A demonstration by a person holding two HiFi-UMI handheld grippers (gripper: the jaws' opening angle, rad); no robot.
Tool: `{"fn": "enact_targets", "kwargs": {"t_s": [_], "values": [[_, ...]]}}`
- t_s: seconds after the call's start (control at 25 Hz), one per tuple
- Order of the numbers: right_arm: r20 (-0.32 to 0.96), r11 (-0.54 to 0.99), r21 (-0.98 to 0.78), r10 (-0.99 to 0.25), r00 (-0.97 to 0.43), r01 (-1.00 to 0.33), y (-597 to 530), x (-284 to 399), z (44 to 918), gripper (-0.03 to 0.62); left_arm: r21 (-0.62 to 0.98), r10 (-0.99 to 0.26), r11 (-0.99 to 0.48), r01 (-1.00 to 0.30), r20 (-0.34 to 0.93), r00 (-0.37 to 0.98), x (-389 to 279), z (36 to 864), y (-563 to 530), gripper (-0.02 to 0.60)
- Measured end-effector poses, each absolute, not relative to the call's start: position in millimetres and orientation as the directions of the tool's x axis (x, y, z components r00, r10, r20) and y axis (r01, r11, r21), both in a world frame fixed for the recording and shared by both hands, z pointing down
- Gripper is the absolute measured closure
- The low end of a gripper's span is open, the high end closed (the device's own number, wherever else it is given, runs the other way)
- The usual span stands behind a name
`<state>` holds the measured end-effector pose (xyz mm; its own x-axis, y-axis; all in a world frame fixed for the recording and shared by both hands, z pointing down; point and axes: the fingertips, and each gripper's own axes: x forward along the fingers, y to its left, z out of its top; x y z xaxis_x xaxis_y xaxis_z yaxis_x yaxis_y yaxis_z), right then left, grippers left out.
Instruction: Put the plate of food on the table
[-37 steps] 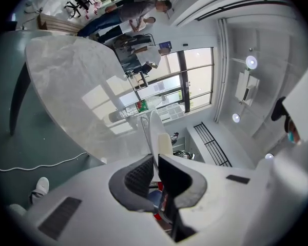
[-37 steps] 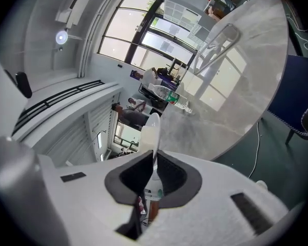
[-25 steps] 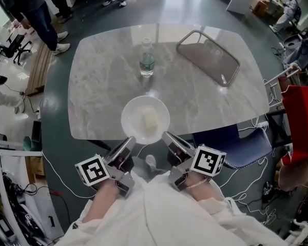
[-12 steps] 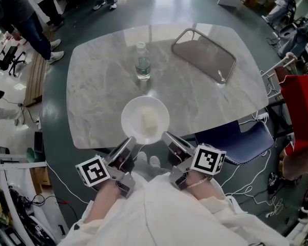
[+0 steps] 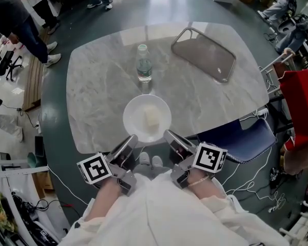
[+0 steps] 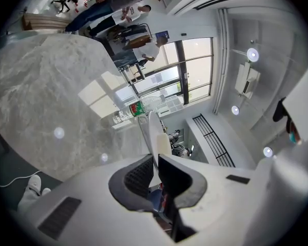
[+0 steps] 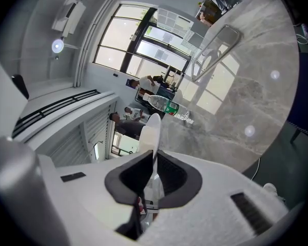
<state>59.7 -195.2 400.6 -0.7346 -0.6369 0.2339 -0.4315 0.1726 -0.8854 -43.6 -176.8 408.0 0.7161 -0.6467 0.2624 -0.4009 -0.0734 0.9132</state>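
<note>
Plate (image 5: 135, 118) with pale food (image 5: 152, 118) over near edge of table (image 5: 97, 86) | left gripper (image 5: 129, 142) clamped on its near rim | right gripper (image 5: 170, 137) pinching rim too | bottle (image 5: 143, 65) just beyond plate

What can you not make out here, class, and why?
What the food is: head view, too small and pale.
Whether the plate rests on the table: head view looks straight down.
Print on the bottle label: too small in every view.

L gripper (image 5: 131, 139) & R gripper (image 5: 169, 135) hold plate (image 5: 135, 111) at table (image 5: 100, 91) near edge.
</note>
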Motion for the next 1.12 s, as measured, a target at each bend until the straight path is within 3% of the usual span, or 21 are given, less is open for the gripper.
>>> {"fn": "enact_targets", "kwargs": {"t_s": [0.56, 0.76, 1.12], "values": [[0.299, 0.071, -0.901, -0.612, -0.732, -0.427, -216.8, 34.7, 428.3, 0.576, 0.906, -0.634, -0.040, -0.422, 0.304, 0.712, -66.8, 429.3, -201.1, 0.552], [0.298, 0.117, -0.886, -0.598, -0.744, -0.449, -233.0, 27.1, 433.5, 0.576, 0.916, -0.623, -0.018, -0.401, 0.303, 0.721, -70.9, 441.8, -211.4, 0.551], [0.329, 0.064, -0.891, -0.593, -0.735, -0.450, -242.2, 23.7, 455.0, 0.576, 0.910, -0.595, -0.006, -0.416, 0.331, 0.733, -75.9, 458.6, -226.3, 0.551]]}}
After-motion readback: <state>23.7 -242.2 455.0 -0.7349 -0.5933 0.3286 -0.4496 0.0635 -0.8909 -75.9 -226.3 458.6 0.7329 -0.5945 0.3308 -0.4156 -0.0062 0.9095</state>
